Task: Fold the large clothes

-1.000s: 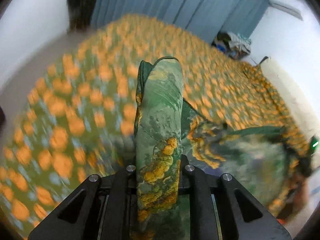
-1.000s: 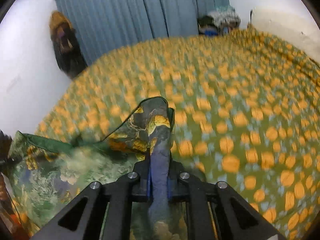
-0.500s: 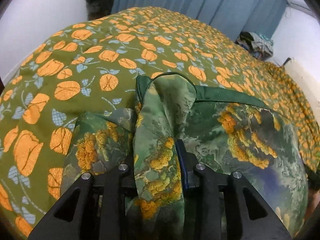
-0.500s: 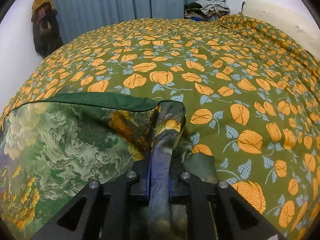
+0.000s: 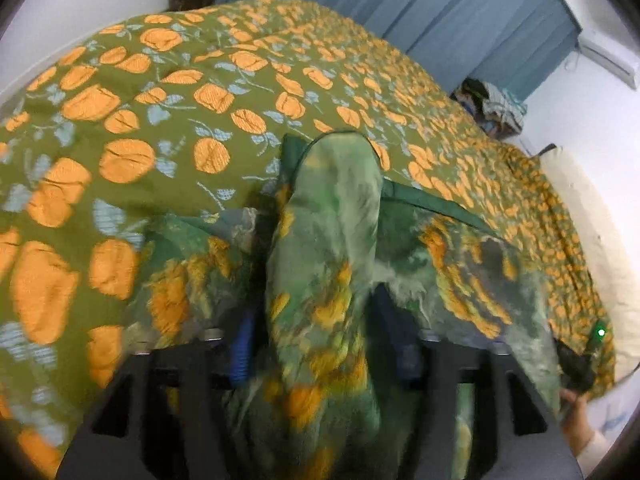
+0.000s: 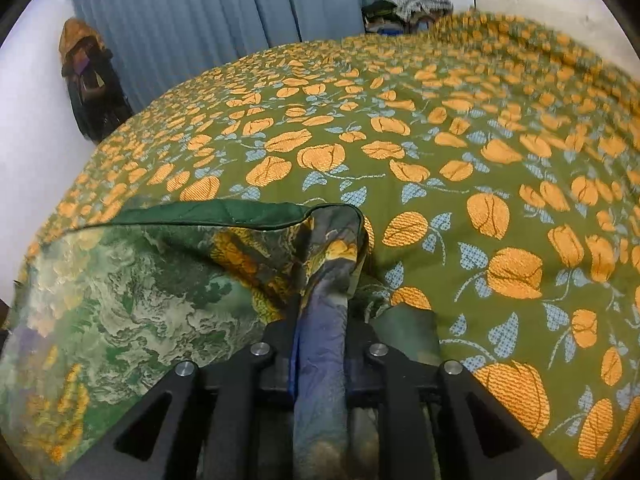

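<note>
A green printed garment (image 5: 460, 264) with yellow-orange blooms and a dark green hem lies spread on the olive bedspread (image 5: 160, 120) with its orange fruit pattern. One bunched fold of it stands between the fingers of my left gripper (image 5: 320, 320). Those jaws are opening, and there is a gap on each side of the cloth. In the right wrist view the garment (image 6: 132, 300) stretches away to the left. My right gripper (image 6: 322, 320) pinches a bluish fold of the garment's corner. Its jaws are starting to open, with the pads still against the cloth.
Blue curtains (image 6: 240, 20) hang behind the bed. A heap of clothes (image 6: 412, 0) sits in the far corner, and a dark coat (image 6: 92, 80) hangs on the left wall. A cream pillow (image 5: 592, 220) lies at the bed's right. The bedspread (image 6: 440, 160) reaches far ahead.
Both grippers came down toward the bed and the garment settled flat on the bedspread. The left jaws spread apart around their fold. The right jaws widened slightly.
</note>
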Tool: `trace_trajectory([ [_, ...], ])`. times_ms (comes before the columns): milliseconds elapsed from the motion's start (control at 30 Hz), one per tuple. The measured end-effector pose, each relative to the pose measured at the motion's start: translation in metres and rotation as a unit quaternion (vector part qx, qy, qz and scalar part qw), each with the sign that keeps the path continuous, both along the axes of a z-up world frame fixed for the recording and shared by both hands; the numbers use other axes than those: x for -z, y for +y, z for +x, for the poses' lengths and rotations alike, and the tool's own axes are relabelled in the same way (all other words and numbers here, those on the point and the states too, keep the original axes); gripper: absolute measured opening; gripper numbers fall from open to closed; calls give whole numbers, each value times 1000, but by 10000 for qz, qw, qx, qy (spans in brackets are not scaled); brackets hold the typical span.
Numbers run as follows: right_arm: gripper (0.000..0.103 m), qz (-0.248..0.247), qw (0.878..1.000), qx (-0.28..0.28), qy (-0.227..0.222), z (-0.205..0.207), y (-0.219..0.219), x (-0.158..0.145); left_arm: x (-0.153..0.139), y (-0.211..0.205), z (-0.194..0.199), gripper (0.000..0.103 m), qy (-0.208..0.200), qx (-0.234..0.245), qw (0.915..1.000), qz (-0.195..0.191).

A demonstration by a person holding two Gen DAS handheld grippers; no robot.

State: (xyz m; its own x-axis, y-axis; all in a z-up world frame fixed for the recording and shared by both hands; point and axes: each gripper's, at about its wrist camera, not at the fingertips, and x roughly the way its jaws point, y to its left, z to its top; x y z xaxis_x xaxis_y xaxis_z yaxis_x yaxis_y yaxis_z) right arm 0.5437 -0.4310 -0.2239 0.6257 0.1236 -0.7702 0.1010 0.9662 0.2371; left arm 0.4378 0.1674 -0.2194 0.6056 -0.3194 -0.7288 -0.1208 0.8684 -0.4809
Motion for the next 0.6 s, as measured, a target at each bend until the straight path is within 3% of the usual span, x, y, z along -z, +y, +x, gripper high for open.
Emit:
trace_trajectory([
  [33, 21, 70, 9999, -5, 93, 1, -4, -5, -11, 3, -5, 76, 2, -58, 9999, 125],
  [100, 47, -37, 9999, 156, 63, -6, -16, -33, -44, 8, -22, 89, -281, -159, 9982, 510],
  [233, 52, -568, 9960, 221, -661, -30, -16, -89, -93, -9, -36, 96, -876, 85, 9896, 1141],
  [333, 57, -434, 9942, -249, -955, -36, 5, -113, -104, -44, -23, 99, -1006, 545, 9844, 1337],
  [467, 60, -227, 9891, -1246, -747, -22, 60, -96, -81, -92, 14, 99, -916, 1059, 9758, 1679],
  [600, 60, -985, 9832, -1528, -141, 1, 83, -36, -33, -84, 57, 96, -400, 638, 9729, 2188],
])
